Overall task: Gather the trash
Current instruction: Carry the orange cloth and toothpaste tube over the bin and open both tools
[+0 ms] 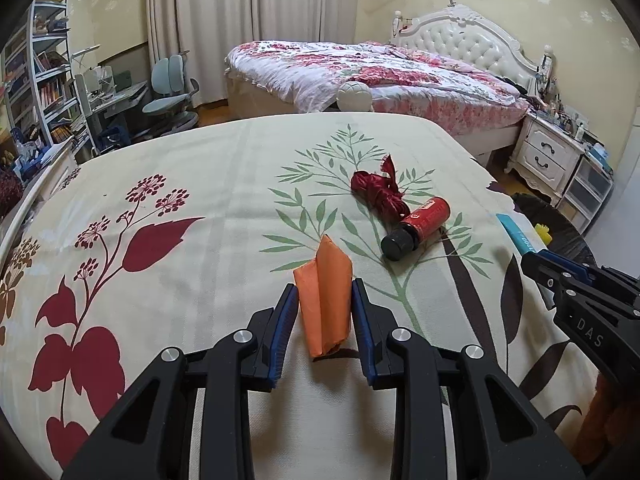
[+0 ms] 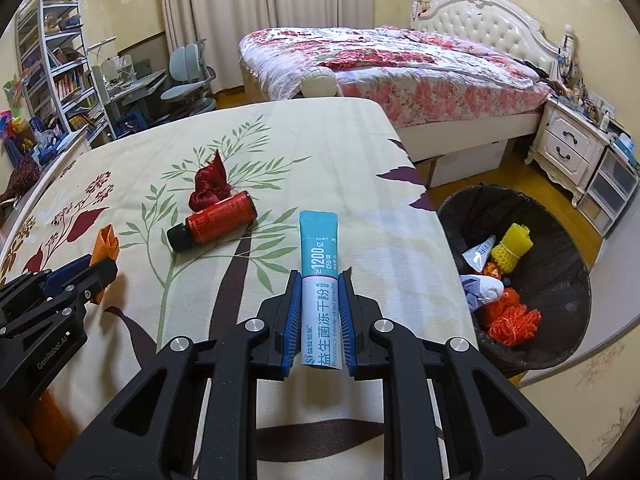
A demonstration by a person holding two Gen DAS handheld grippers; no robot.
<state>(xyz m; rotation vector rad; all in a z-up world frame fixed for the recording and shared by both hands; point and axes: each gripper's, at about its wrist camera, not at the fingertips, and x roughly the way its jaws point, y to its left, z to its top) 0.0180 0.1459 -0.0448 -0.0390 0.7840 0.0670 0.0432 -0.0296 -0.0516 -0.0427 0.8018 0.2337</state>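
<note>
Over the leaf-print cloth [image 1: 200, 184] | left fingers [image 1: 325, 300] clamp folded orange paper [image 1: 326, 300] | right fingers [image 2: 320, 288] clamp flat glossy sachet [image 2: 319, 280]

hidden: trash bin [image 2: 560, 216] near rim behind table edge | unreadable: red bottle [image 2: 222, 220] label

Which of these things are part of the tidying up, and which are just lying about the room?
Part of the job:
- orange wrapper in the left claw
- teal powder sachet in the right claw
- red bottle
- red ribbon
- black bin, already holding rubbish

Just lying about:
- bed
- desk chair
- bookshelf
- nightstand
</note>
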